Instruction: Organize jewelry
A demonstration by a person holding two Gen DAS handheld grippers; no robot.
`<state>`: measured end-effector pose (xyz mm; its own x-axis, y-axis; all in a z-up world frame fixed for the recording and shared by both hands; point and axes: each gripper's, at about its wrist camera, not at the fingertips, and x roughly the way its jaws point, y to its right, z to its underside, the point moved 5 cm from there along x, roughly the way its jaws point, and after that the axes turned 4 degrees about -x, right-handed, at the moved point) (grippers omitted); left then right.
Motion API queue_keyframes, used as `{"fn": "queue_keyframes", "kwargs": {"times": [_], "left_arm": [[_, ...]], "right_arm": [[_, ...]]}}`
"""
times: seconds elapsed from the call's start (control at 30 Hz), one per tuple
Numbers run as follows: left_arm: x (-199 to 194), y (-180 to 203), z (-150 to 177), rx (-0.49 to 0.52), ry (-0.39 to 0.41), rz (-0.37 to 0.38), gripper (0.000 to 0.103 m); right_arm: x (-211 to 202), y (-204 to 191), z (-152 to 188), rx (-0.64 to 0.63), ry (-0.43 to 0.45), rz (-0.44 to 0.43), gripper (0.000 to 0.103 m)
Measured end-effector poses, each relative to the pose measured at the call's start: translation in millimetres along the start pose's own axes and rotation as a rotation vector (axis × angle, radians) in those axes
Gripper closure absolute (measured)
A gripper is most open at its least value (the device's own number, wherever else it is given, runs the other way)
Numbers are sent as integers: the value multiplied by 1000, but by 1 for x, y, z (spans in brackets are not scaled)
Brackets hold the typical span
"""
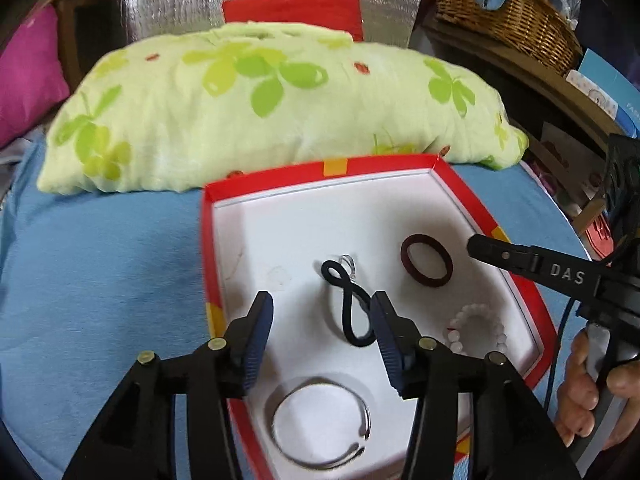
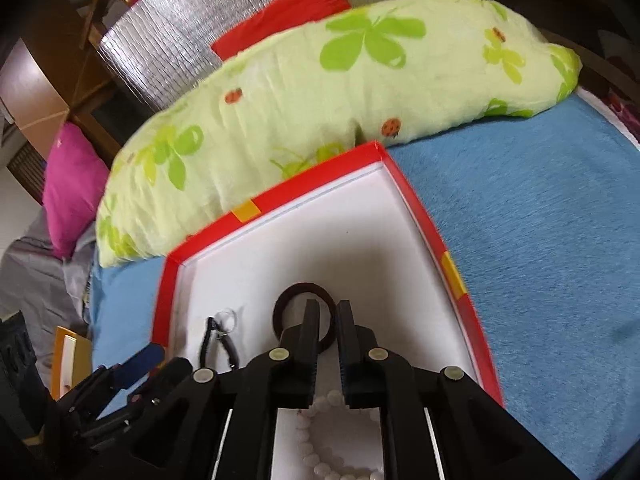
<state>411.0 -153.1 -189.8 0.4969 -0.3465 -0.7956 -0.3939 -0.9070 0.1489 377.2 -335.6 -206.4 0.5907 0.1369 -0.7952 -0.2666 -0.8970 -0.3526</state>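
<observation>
A red box with a white inside (image 1: 452, 184) (image 2: 404, 176) lies on a blue blanket. In it are a maroon hair band (image 1: 426, 261) (image 2: 301, 289), a black hair tie (image 1: 347, 307) (image 2: 208, 342), a small clear ring (image 1: 347, 261) (image 2: 228, 317), a white bead bracelet (image 1: 476, 326) (image 2: 316, 436) and a silver bangle (image 1: 320, 424). My left gripper (image 1: 322, 312) is open over the box, straddling the black hair tie. My right gripper (image 2: 328, 312) is nearly shut and empty, above the maroon band; it also shows in the left wrist view (image 1: 480, 246).
A green flowered pillow (image 1: 260, 108) (image 2: 340, 92) lies just behind the box. A pink cushion (image 1: 28, 72) is at the left, a wicker basket (image 1: 504, 12) at the back right. A red cushion (image 1: 292, 8) leans on silver foil behind.
</observation>
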Motion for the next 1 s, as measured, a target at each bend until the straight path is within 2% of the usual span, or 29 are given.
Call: {"fn": "queue_keyframes", "kwargs": {"times": [0.17, 0.4, 0.47, 0.6, 0.8, 1.0], "left_arm": [[-19, -5, 8, 13, 15, -55, 47], [-57, -14, 34, 11, 40, -109, 45], [-70, -15, 49, 12, 47, -126, 45], [-88, -18, 88, 29, 36, -166, 42], [-104, -12, 138, 35, -1, -188, 42], [-118, 1, 169, 26, -11, -153, 42]], "right_arm": [[-22, -1, 7, -33, 19, -15, 92], [-56, -5, 40, -104, -3, -32, 92], [-66, -3, 53, -114, -9, -35, 91], [-89, 1, 81, -135, -19, -51, 78], [-121, 10, 128, -146, -48, -89, 78], [-144, 11, 163, -165, -64, -119, 78]]}}
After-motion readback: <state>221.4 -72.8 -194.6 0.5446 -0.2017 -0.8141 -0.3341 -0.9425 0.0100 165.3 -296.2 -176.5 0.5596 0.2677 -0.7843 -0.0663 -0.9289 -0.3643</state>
